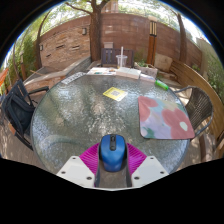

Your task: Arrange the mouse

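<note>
A blue computer mouse (111, 153) sits between my gripper's (112, 158) two magenta pads (90, 157), and both pads press against its sides. The mouse appears held just above the near edge of a round glass table (90, 115). A red and teal mouse pad (163, 117) lies on the table ahead and to the right of the fingers.
A yellow booklet (115, 94) lies at the table's far side, with a green object (160, 86) further right. Dark chairs stand at the left (18, 108) and right (201, 105). A wooden bench with a cup (122, 61) and brick walls lie beyond.
</note>
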